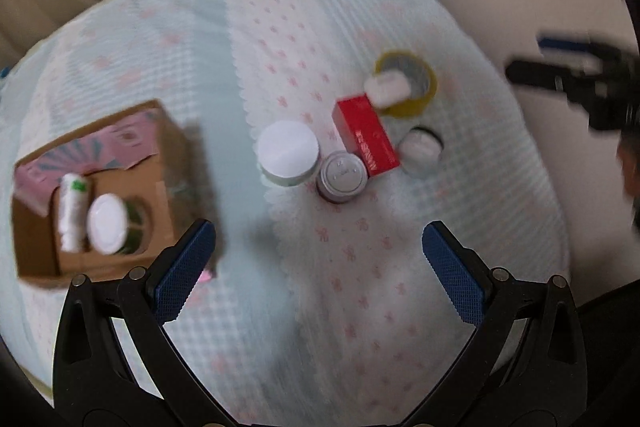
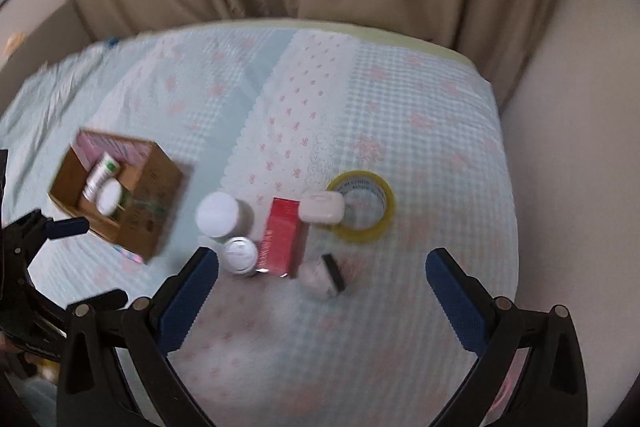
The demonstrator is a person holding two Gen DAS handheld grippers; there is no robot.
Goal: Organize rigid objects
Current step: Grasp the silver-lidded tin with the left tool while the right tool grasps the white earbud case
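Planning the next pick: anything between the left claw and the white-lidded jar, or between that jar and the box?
Nothing visible. The left claw hangs open above the bed, with only bare bedspread between it and the jar. The stretch from jar to box is bare too; the box's top is open.

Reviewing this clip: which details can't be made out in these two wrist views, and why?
- Red box: lettering unreadable in both views, motion blur.
- Cardboard box: its contents are smeared, and its near wall hides the lower parts in the right wrist view.
- Small jar beside the red box: contents and its dark part unclear, blurred.
- Right gripper: only partly seen in the left wrist view, blurred at the frame edge.
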